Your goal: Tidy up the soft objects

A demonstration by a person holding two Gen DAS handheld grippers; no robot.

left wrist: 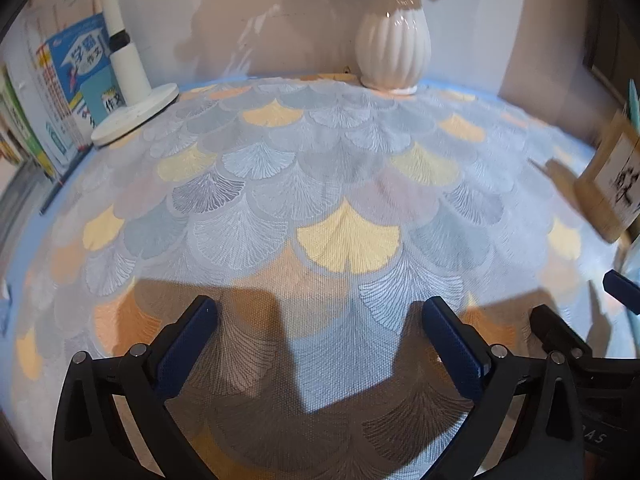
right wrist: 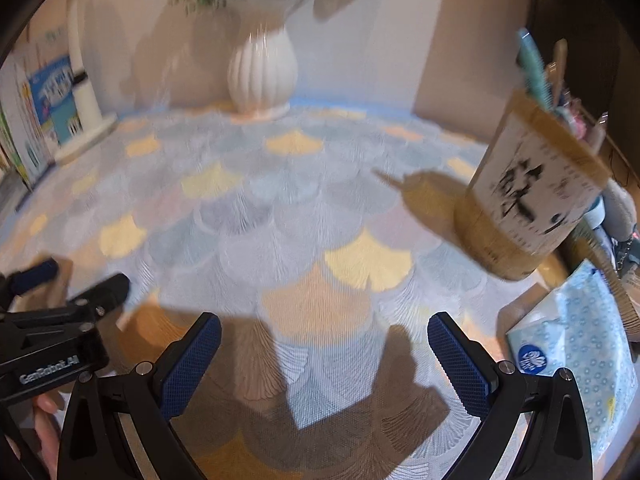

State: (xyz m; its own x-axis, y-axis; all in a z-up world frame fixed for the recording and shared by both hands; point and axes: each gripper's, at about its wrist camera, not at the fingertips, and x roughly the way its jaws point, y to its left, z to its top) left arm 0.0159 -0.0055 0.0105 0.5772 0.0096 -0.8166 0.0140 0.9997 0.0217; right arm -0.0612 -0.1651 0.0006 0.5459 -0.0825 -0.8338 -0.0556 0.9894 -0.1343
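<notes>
Both grippers' fingers (left wrist: 452, 344) wide apart, empty; tissue pack (right wrist: 576, 360) cut off rightward, motion-blurred pen holder (right wrist: 528, 200).

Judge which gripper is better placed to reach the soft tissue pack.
Right. The tissue pack lies just beside the open right gripper; the left gripper, also open, sits farther away.

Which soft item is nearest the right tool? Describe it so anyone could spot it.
Start at the tall bamboo pen holder on the table's right side. Just in front of it, at the table edge, lies a soft tissue pack: pale blue with small ring patterns and a round dark-blue logo.
</notes>
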